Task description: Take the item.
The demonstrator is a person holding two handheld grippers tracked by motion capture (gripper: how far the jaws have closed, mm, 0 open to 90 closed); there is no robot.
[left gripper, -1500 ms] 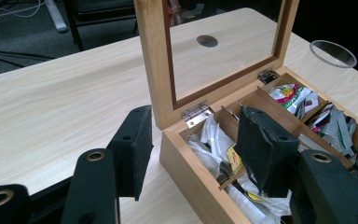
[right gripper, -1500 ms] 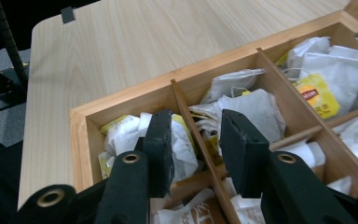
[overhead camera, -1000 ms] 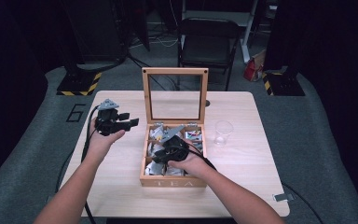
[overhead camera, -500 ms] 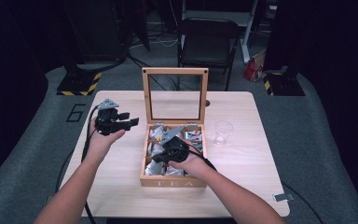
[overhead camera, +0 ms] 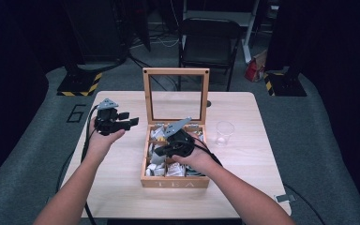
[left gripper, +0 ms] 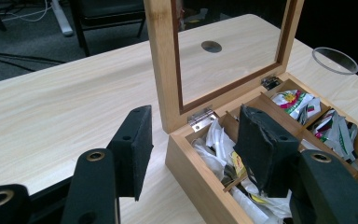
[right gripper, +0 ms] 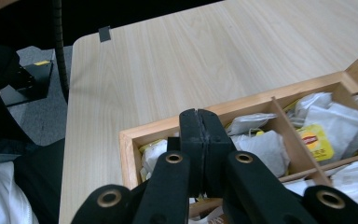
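Right gripper (right gripper: 199,122): in your right hand, over the near left compartments of the tea box (overhead camera: 175,182). Your jaws have just been closing and now stand pressed pad to pad; the right gripper view shows no tea bag between them, though the tips may hide a thin edge of paper.

Tea box: wooden, on the table (overhead camera: 262,159) just in front of you, marked TEA on its near wall. Its compartments hold white and yellow tea bags (right gripper: 263,144), with red and green packets (left gripper: 294,100) in the far cells.

Left gripper (left gripper: 191,140): in your left hand, held above the table to the left of the box, pointing toward it. Your jaws stand partly apart with nothing between the pads.

Lid (overhead camera: 176,71): wooden frame with a clear pane, hinged at the back wall and standing upright.

Glass (overhead camera: 225,132): clear, upright, on the table just right of the box, apart from it.

Chair (overhead camera: 209,43): dark folding type, on the floor beyond the far table edge.
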